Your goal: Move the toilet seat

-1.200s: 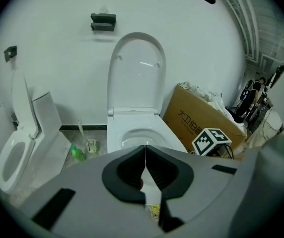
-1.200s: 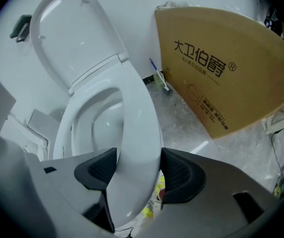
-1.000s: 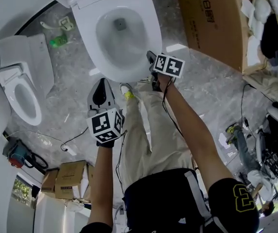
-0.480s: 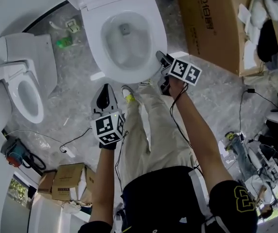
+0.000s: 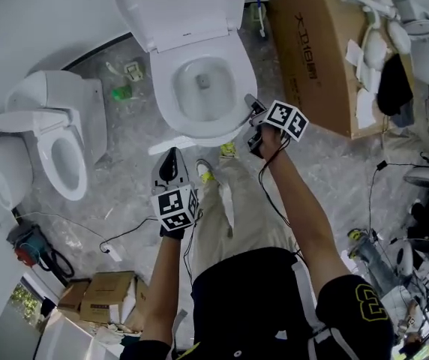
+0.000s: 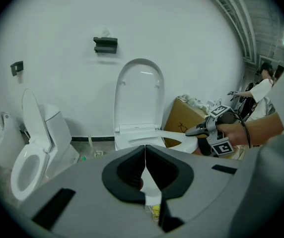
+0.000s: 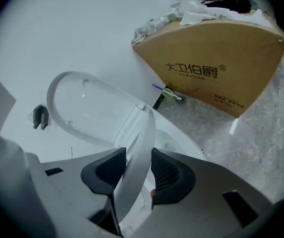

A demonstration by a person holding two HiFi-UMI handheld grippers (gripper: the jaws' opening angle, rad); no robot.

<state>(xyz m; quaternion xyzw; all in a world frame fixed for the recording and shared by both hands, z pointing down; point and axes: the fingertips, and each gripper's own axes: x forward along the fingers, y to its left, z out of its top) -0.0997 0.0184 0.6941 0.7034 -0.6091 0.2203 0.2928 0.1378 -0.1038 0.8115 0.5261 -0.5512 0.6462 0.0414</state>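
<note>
A white toilet stands at the top of the head view with its lid [image 5: 181,6] upright. The seat [image 5: 168,100] rings the bowl. My right gripper [image 5: 250,103] is at the seat's front right rim. In the right gripper view the seat's edge [image 7: 139,152] stands between the jaws of that gripper [image 7: 137,170]; they are closing and both pads touch it. The left gripper view shows the seat [image 6: 174,135] lifted a little off the bowl. My left gripper [image 5: 172,158] hangs over the floor in front of the toilet, its jaws [image 6: 145,150] shut on nothing.
A second toilet [image 5: 61,145] with its lid up stands to the left. A large cardboard box [image 5: 316,43] sits close on the right of the bowl. Small boxes [image 5: 102,291] and cables lie on the floor at lower left. The person's legs are right below the bowl.
The head view has pulled back, so the upright lid and more of the floor show. The right gripper stays at the seat's front right rim. The left gripper has hardly moved.
</note>
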